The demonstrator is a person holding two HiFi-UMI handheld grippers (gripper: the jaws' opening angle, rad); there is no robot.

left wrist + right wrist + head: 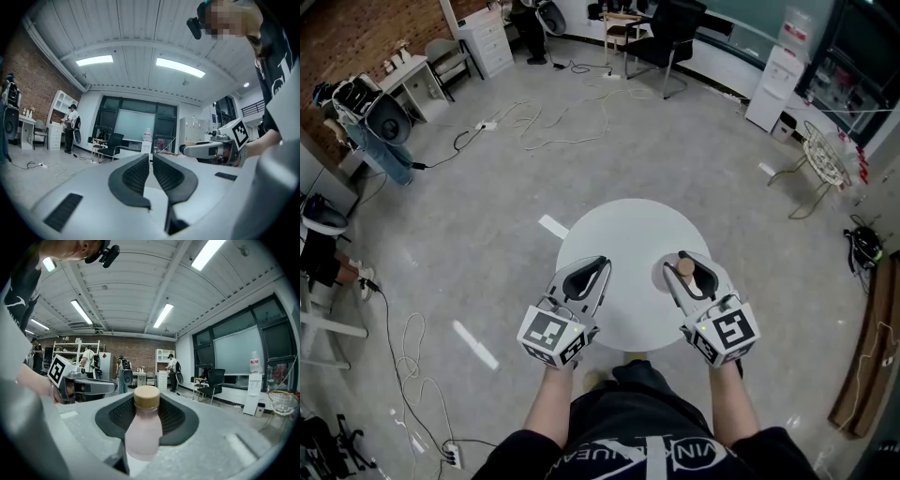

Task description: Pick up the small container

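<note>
Right gripper (686,278) pinching small container (143,434), frosted pink, tan-capped | left gripper (151,161) pressed together

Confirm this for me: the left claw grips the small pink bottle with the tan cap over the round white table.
Wrong claw: the right claw grips the small pink bottle with the tan cap over the round white table. The right gripper view shows it between its jaws.

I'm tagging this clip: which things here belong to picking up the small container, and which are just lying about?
Job: bottle, gripped in the right gripper; white table below it.
Lying about: shut, empty left gripper; floor cables; black chair; white drawers.
</note>
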